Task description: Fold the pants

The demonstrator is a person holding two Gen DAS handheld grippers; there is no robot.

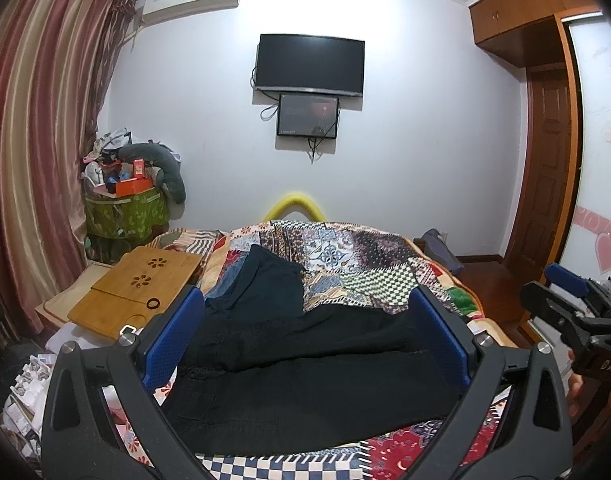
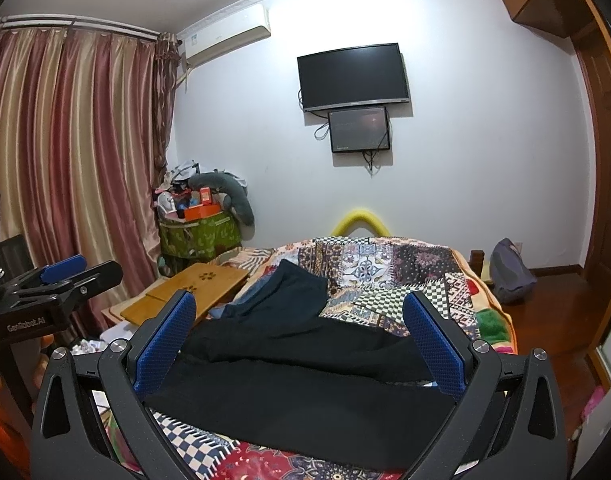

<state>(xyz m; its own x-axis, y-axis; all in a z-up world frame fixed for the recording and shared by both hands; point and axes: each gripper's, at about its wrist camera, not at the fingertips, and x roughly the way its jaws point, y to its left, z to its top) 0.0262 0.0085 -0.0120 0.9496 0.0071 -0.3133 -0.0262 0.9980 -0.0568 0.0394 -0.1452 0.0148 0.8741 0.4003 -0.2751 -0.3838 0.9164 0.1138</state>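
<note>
Black pants (image 1: 305, 376) lie spread across the near end of the bed on a patchwork quilt (image 1: 369, 252); they also show in the right wrist view (image 2: 305, 384). A second dark garment (image 1: 265, 284) lies behind them, toward the far end. My left gripper (image 1: 305, 328) is open and empty, held above the pants, blue pads wide apart. My right gripper (image 2: 301, 332) is likewise open and empty above the pants. The right gripper shows at the right edge of the left wrist view (image 1: 565, 300); the left gripper shows at the left edge of the right wrist view (image 2: 65, 276).
A bamboo lap tray (image 1: 137, 292) lies on the bed's left side. A green bin piled with clutter (image 1: 125, 208) stands by the curtain (image 1: 37, 160). A television (image 1: 309, 64) hangs on the far wall. A bag (image 2: 509, 272) sits on the wooden floor at right.
</note>
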